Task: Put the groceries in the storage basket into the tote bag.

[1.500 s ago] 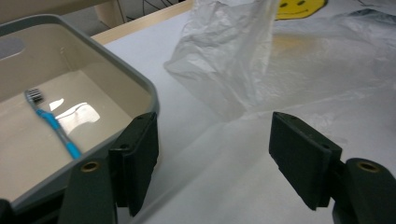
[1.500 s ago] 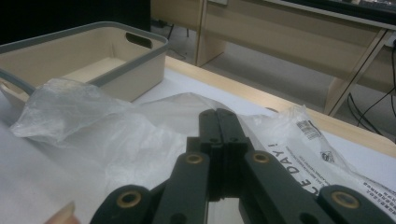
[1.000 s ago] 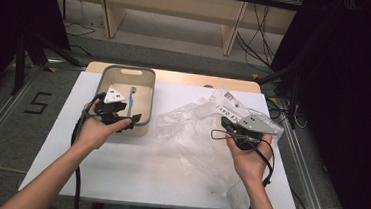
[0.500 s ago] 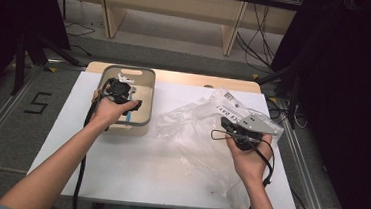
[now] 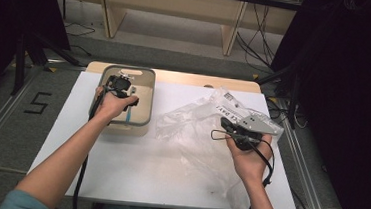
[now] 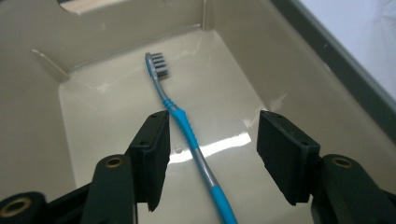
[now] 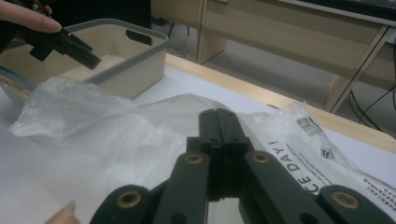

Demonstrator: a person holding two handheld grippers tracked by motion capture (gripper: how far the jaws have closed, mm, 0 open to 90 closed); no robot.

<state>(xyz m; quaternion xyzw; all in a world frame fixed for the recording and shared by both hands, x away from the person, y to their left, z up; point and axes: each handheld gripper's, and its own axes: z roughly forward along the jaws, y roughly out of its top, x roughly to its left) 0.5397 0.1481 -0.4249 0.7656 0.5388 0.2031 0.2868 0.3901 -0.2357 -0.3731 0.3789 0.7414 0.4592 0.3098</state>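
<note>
Inside bin (image 6: 233, 28): toothbrush bristles (image 6: 159, 64)

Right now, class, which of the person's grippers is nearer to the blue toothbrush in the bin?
Left. The left gripper hangs inside the bin, jaws straddling the toothbrush; the right gripper sits across the table on the plastic bag.

Both grippers are black: the left gripper (image 6: 212, 154) has flat, squared pads (image 6: 286, 154) and brass-ringed pivot holes, the right gripper (image 5: 228, 124) carries a grey three-cornered plate (image 5: 260, 124). Black cables (image 5: 81, 176) trail from each. A teal sleeve (image 5: 18, 202) covers the left upper arm.
</note>
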